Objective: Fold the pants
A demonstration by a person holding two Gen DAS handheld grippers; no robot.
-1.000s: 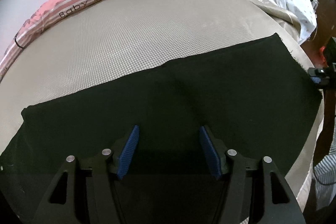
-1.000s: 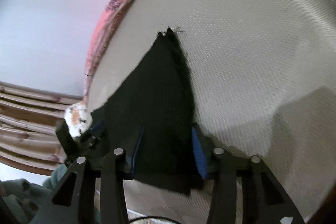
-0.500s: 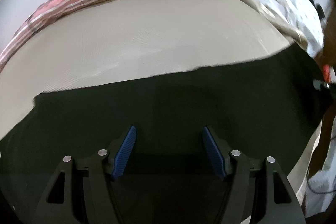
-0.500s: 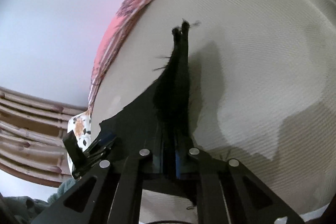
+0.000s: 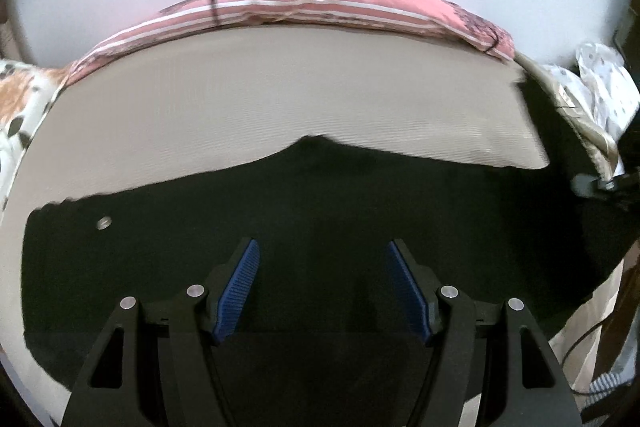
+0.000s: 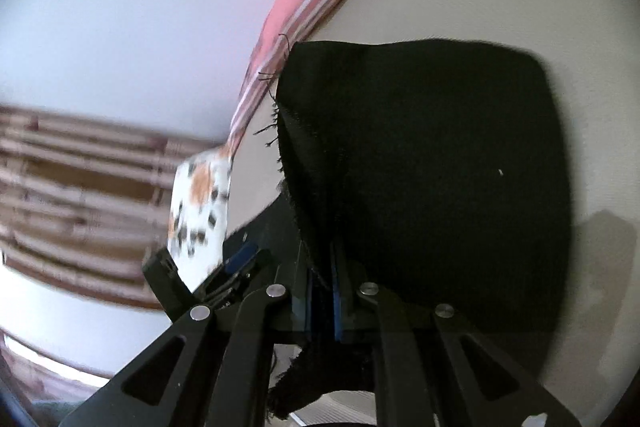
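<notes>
The right gripper (image 6: 320, 301) is clamped on the black pants' (image 6: 432, 163) hem, lifting it to fold over; the left gripper (image 5: 322, 285), fingers spread, hovers over the flat part on the mattress (image 5: 240, 99).

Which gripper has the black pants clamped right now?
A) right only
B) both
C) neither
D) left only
A: in the right wrist view the right gripper has its blue fingers shut on a lifted end of the black pants, while the left gripper hangs over the pants with fingers spread wide and nothing between them.
</notes>
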